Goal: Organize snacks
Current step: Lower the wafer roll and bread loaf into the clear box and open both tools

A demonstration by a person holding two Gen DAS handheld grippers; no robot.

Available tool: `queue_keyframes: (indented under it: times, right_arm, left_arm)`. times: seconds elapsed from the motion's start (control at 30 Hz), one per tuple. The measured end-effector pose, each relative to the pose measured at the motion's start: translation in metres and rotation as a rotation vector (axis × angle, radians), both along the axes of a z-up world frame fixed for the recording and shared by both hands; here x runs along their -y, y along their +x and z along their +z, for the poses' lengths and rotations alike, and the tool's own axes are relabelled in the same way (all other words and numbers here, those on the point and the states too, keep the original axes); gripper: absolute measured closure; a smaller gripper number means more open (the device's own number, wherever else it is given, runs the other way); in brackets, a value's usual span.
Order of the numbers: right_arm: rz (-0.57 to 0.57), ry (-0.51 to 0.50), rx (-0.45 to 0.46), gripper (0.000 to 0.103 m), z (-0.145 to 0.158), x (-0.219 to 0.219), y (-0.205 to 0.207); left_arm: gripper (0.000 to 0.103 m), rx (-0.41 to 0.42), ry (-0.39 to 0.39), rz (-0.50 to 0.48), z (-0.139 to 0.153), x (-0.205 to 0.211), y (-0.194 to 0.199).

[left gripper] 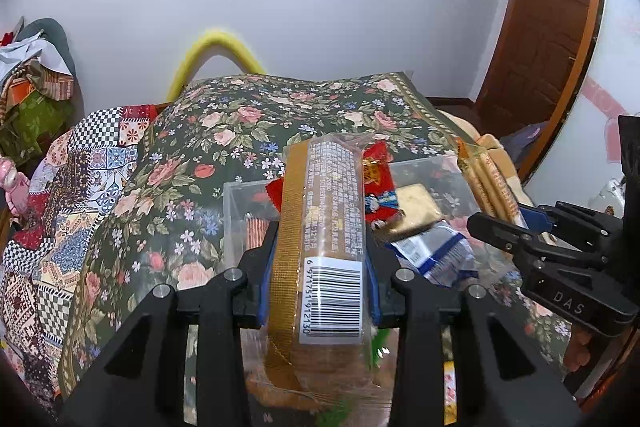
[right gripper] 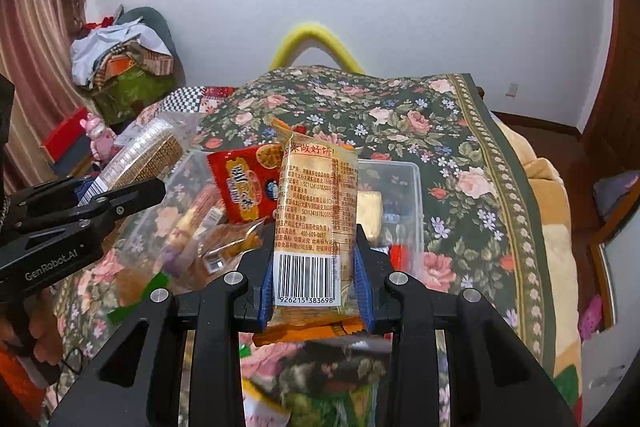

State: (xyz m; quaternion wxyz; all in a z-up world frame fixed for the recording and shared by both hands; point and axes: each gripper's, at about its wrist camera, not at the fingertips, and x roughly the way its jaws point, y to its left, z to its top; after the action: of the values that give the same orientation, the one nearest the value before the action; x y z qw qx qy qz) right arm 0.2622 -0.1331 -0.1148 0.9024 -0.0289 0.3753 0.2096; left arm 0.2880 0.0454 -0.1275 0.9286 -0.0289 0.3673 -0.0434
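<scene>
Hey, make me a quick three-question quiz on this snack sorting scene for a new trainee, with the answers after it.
1. True or false: both tongs are empty.
2. Which tongs hold the clear biscuit pack with the gold band? A) left B) right C) neither
3. Fill in: the red snack packet lies in the clear plastic ____.

Key
1. False. The left tongs are shut on the gold-banded biscuit pack, and the right tongs are shut on an orange biscuit pack.
2. A.
3. Box. The red snack packet lies in the clear plastic box on the floral bedspread.
</scene>
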Motion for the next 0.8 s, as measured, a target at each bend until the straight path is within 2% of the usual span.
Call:
queue_keyframes:
  times: [0.33,0.5,0.67,0.73,0.8]
  right_arm:
    - [-0.048,-0.072,-0.083,0.073,-0.031,0.001,0.029]
    - [-0.056,-0.071,-0.108,0.073,-0.038,0.002,0.029]
    - [-0.058,-0.087,-0.102,0.072,-0.036,0.000,0.025]
    - [-0.056,-0.085,-0.105,0.070,-0.035,0.000,0.026]
    - [-0.058,-0.082,-0.101,0.061,-0.032,0.002,0.024]
  left_arm:
    - [0.067,-0.068,-0.002,0.007,-0.030,-0.007,0.030]
    - [0.067,-0.112,-0.031,0.010,-0.046,-0.011,0.038]
    - [0.065,-0.116,-0.022,-0.005,-0.048,-0.009,0.035]
    - [0.063,-0.105,-0.006,-0.004,-0.044,-0.008,0.032]
    - [0.058,-0.098,-0.012,-0.005,-0.038,-0.008,0.028]
